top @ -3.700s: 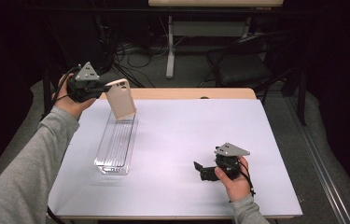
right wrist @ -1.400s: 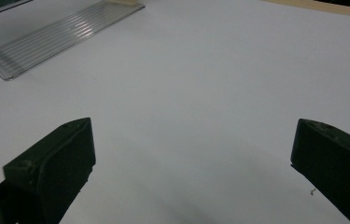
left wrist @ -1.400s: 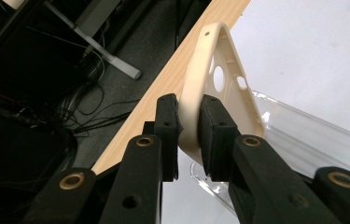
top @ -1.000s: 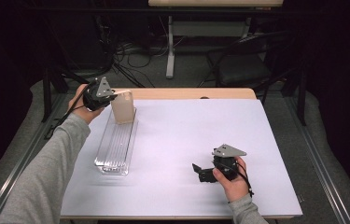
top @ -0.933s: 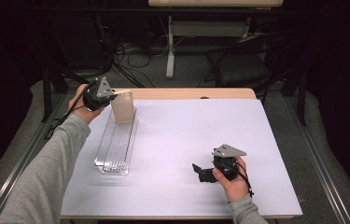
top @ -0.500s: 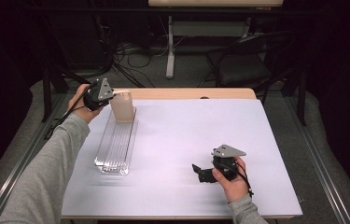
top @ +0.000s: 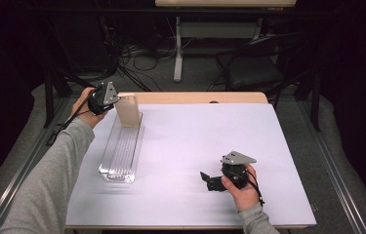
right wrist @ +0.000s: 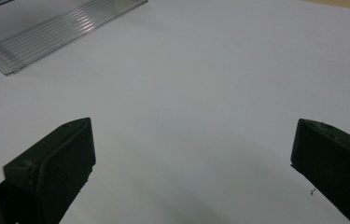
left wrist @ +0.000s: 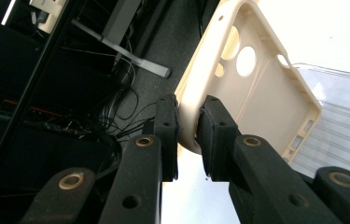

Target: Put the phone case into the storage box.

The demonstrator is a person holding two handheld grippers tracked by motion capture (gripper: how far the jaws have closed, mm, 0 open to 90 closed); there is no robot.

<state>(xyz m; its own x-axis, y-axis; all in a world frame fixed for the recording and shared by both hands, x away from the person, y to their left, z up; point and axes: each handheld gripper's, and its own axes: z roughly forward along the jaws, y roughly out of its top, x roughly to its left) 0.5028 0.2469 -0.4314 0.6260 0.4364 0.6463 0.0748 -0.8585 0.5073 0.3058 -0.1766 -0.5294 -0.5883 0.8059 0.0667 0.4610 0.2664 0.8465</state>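
- The left gripper (left wrist: pixel 187 122) is clamped on the rim of a beige phone case (left wrist: pixel 256 79); in the left gripper view its two black jaws pinch the case's thin side wall near one rounded corner.
- In the high view the left gripper (top: pixel 113 103) holds the phone case (top: pixel 128 110) upright at the far end of a clear ribbed plastic tray (top: pixel 122 151). The case's lower edge looks to be at or just inside the tray's far end, though actual contact cannot be made out.
- Compared with a few seconds ago, the case has come down and back: then it hung tilted above the tray's far end, now it stands lower and more upright against that end. Over the last second nothing has shifted, so the hand seems to have settled into a placing pose.
- That suggests the case is about to be set into the tray, and the grip has not been let go.
- The right gripper (top: pixel 211 181) rests on the white table (top: pixel 268 131) near the front right, well apart from the tray, jaws spread wide with nothing between them.
- In the right gripper view the tray (right wrist: pixel 65 28) lies far off at the upper left.
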